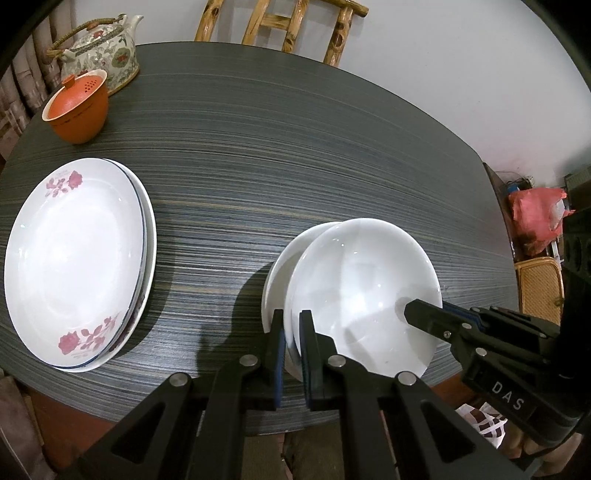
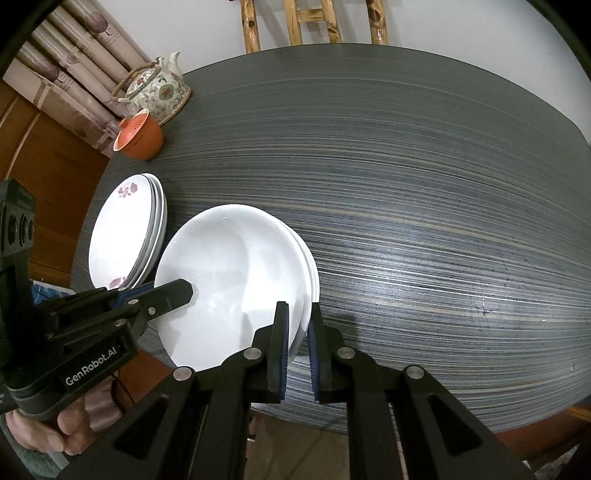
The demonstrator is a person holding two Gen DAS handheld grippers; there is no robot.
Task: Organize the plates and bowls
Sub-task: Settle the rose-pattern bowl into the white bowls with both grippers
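A plain white bowl (image 1: 362,295) (image 2: 229,277) sits nested on another white bowl (image 1: 279,266) (image 2: 313,273) near the front edge of the dark table. My left gripper (image 1: 291,328) (image 2: 186,291) is shut on the top bowl's left rim. On the opposite rim my right gripper (image 2: 298,323) (image 1: 410,310) is shut too, one finger inside the bowl and one outside. To the left lies a stack of white plates with pink flowers (image 1: 74,266) (image 2: 122,236), apart from both grippers. Whether the top bowl is raised off the lower one cannot be told.
At the far left of the striped dark table (image 1: 295,147) stand a floral teapot (image 1: 107,55) and an orange lidded cup (image 1: 77,107). A bamboo chair (image 1: 280,29) stands behind the table. A pink bag (image 1: 535,218) and a wicker box (image 1: 539,288) are off its right edge.
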